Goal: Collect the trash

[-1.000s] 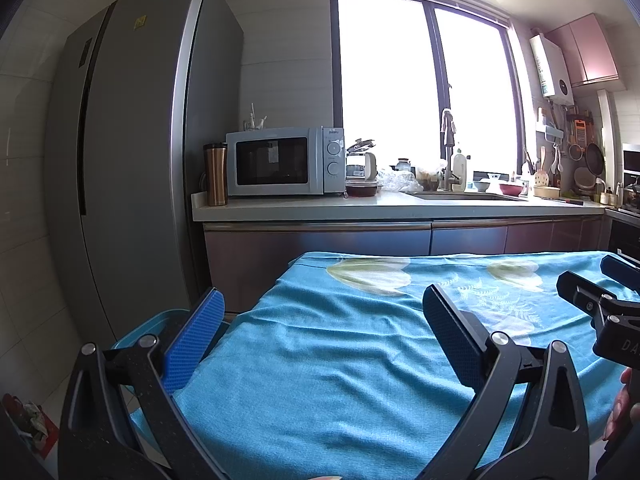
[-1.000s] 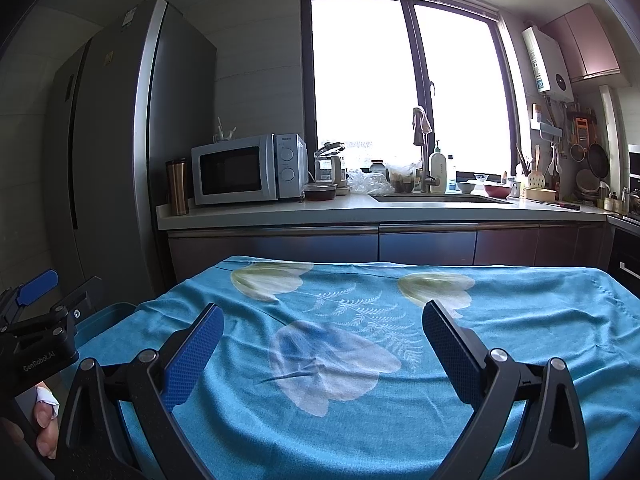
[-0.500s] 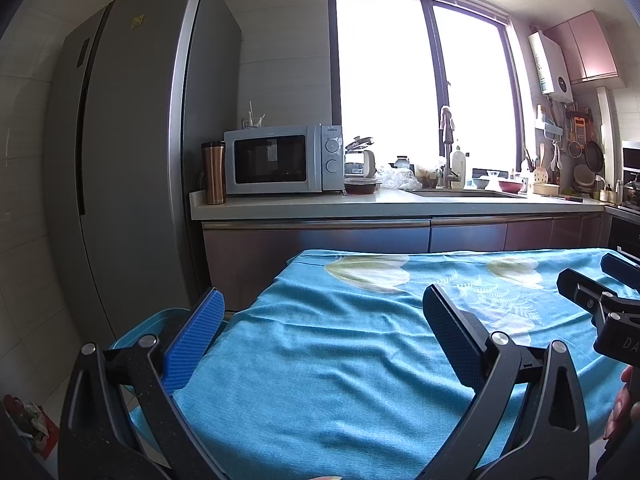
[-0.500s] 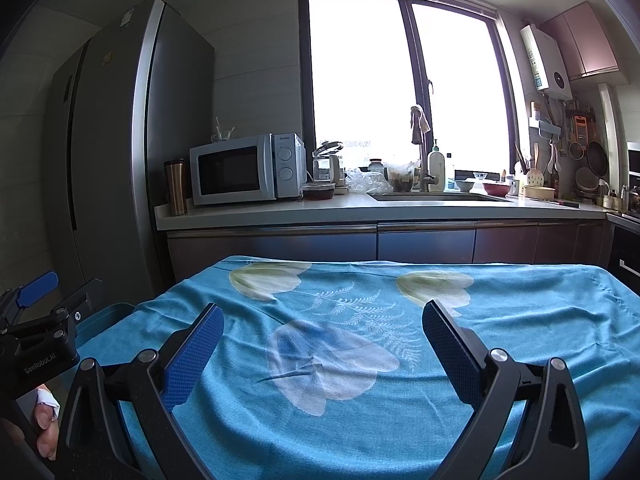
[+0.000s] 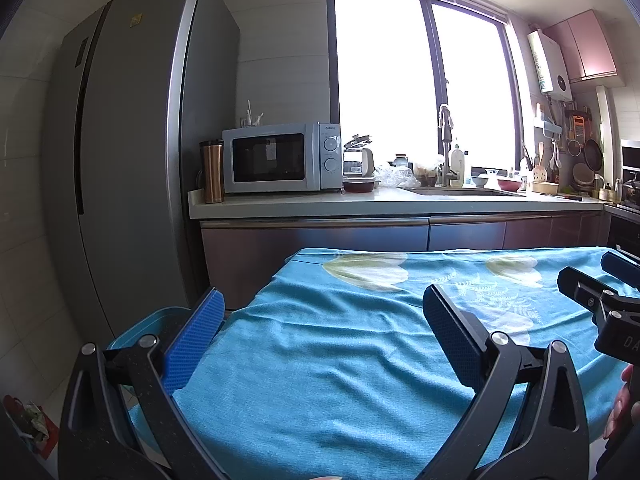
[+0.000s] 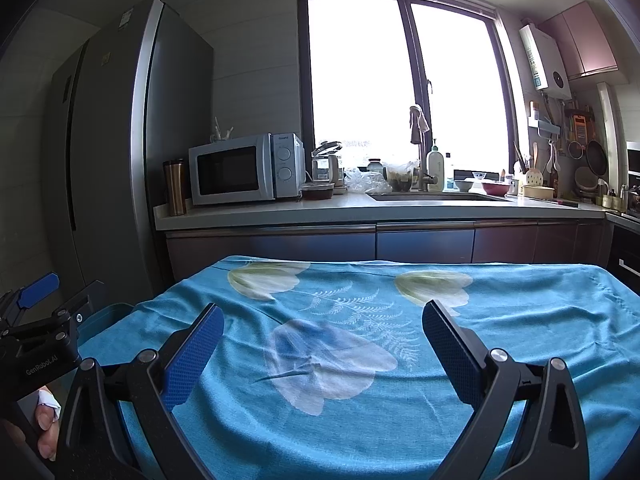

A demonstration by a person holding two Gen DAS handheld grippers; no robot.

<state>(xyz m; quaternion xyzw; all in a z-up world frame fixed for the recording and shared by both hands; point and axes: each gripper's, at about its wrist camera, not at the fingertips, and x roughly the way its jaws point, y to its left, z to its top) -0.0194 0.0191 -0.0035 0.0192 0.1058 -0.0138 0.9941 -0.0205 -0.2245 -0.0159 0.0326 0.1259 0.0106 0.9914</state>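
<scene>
Although a second separates the earlier views from these, almost nothing has changed: the left gripper (image 5: 322, 320) and the right gripper (image 6: 322, 326) hover side by side over the blue tablecloth (image 5: 340, 360), and only the background drifts a little, as from a slight sway of the hands. Both are released, jaws spread wide with nothing between the blue pads (image 5: 196, 342). That stillness suggests the task is either at its very start or already finished, since no trash lies anywhere on the cloth in either view.

The likeliest items to collect sit off the table. A teal bin (image 5: 156, 320) stands just beside the table's left edge, below the left gripper, and seems the place for waste. On the floor at the far lower left lies a crumpled scrap on something red (image 5: 32, 420), possibly trash, though it is too small to tell. A clear plastic bag (image 5: 394, 176) rests on the counter (image 5: 320, 204) near the sink, well apart from both grippers.
</scene>
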